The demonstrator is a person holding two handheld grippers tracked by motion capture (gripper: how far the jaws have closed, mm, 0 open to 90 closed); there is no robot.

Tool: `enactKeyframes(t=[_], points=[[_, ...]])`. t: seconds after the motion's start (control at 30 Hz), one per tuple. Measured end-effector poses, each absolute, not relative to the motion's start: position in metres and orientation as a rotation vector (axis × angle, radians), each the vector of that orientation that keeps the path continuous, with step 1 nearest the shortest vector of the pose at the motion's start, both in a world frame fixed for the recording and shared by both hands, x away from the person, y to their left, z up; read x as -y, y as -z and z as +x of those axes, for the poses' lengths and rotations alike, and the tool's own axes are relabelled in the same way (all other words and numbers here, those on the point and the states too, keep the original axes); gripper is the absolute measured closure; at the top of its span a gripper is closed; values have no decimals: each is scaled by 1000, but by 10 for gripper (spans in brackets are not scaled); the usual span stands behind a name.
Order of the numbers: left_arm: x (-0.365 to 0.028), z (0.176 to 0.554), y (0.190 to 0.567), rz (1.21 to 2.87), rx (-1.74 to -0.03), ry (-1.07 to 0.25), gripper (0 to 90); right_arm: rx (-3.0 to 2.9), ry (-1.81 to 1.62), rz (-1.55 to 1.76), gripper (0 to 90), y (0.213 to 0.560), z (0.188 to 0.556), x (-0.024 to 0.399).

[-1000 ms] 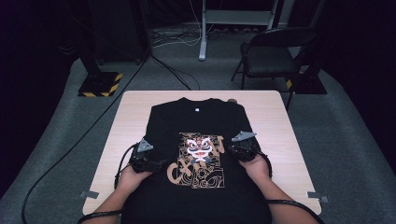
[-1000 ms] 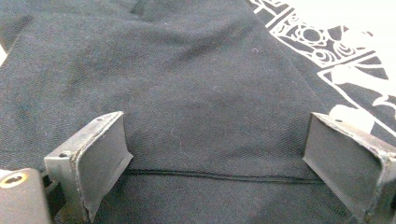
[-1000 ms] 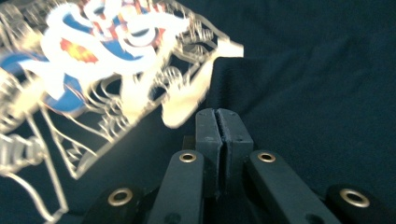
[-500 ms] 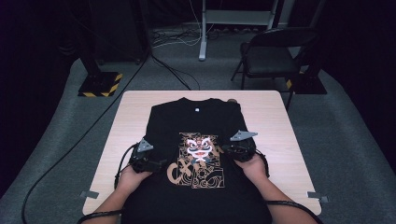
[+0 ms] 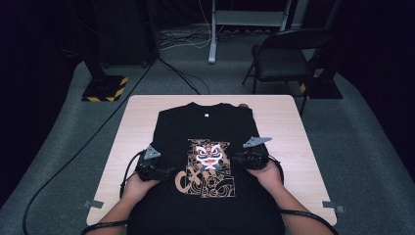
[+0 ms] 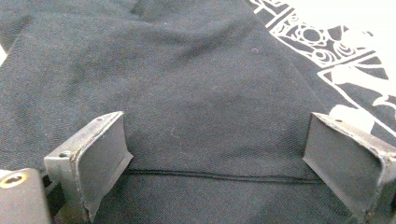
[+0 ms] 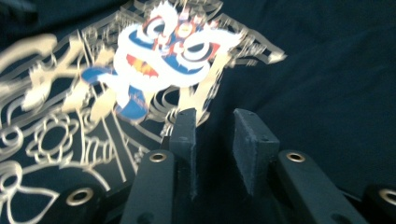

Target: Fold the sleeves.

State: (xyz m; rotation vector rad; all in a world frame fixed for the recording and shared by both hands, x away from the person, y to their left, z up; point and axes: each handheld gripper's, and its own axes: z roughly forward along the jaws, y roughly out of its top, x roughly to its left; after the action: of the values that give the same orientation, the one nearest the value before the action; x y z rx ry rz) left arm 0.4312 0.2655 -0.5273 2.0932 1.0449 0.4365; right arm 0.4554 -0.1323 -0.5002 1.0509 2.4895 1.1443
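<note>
High view: black printed cotton T-shirt (image 5: pixel 210 147) flat on surface (image 5: pixel 288 122); left hand-held gripper (image 5: pixel 169 172) released, right hand-held gripper (image 5: pixel 235 157) just opening, nothing held, flanking print for folding.

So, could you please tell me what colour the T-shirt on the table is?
The T-shirt is black with a printed graphic, clearest in the high view.

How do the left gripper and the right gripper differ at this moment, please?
The left gripper has its jaws spread wide over plain black cloth with a seam running between them, while the right gripper has a narrow gap, its jaws having just been opening, with nothing visibly pinched. The left gripper sits beside the print; the right gripper lies at the print's edge, by the lion face. Both rest low on the black T-shirt, each in one hand.
</note>
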Motion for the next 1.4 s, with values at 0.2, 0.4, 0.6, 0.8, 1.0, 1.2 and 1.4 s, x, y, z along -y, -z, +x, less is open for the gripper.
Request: enactKeyframes(t=[0.2, 0.4, 0.6, 0.8, 1.0, 1.2, 1.4], points=[[-265, 431, 527, 2093, -1045, -437, 67, -2531, -974, 977, 799, 509, 454, 116], [-265, 431, 527, 2093, -1046, -437, 67, -2515, -1042, 1035, 881, 509, 458, 118], [-265, 431, 527, 2093, -1046, -437, 67, -2476, -1182, 1045, 878, 505, 459, 122], [-265, 431, 527, 2091, -1046, -438, 67, -2511, -1193, 1041, 835, 512, 462, 122], [-265, 431, 527, 2092, -1046, -438, 67, -2490, -1257, 1005, 661, 508, 461, 124], [-265, 431, 527, 2096, -1048, -436, 67, -2469, -1165, 960, 566, 495, 456, 140], [-262, 434, 513, 2166, -1139, -435, 89, -2537, -1000, 887, 498, 511, 447, 145]])
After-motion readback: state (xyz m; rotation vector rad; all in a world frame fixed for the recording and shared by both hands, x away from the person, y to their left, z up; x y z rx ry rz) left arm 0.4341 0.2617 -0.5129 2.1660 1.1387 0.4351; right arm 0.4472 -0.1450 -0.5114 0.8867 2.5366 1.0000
